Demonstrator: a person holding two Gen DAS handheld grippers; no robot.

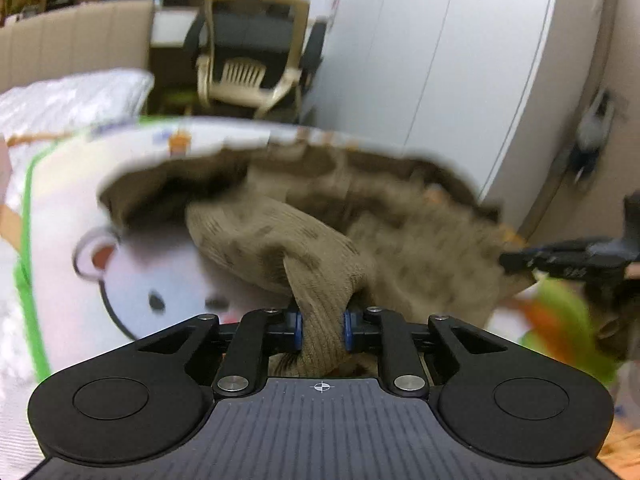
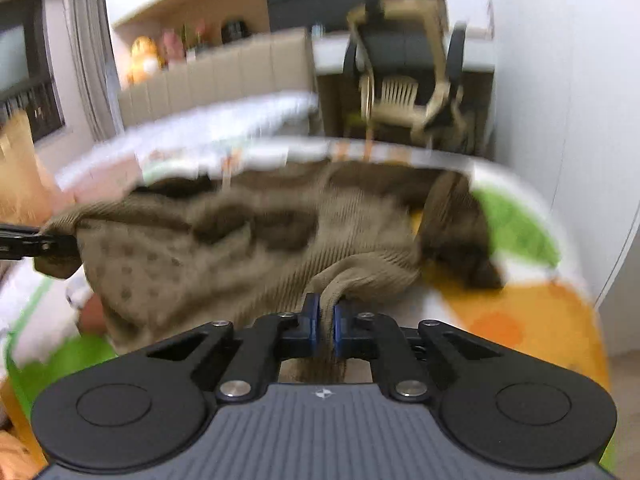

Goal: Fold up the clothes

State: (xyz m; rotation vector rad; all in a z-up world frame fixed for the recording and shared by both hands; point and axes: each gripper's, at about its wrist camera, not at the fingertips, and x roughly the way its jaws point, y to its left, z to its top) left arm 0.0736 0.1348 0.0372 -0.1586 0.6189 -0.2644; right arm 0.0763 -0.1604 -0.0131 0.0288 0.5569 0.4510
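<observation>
Knitwear — a brown sweater [image 1: 320, 248] — spreads over the cartoon bedsheet [image 1: 132, 272]; left gripper [image 1: 322, 326] and right gripper [image 2: 325, 326] each have jaws clamped on a bunched fold.

Camera placement: two wrist-mounted fisheye views, close range.

Each camera sits behind its own jaws, angled slightly downward across the brown knitted garment [image 1: 304, 248] toward the office chair [image 1: 252, 44] (both frames blurred). Shared area: garment, cartoon-print bedcover [image 2: 516, 312], chair; each view catches the opposite gripper at its edge.
</observation>
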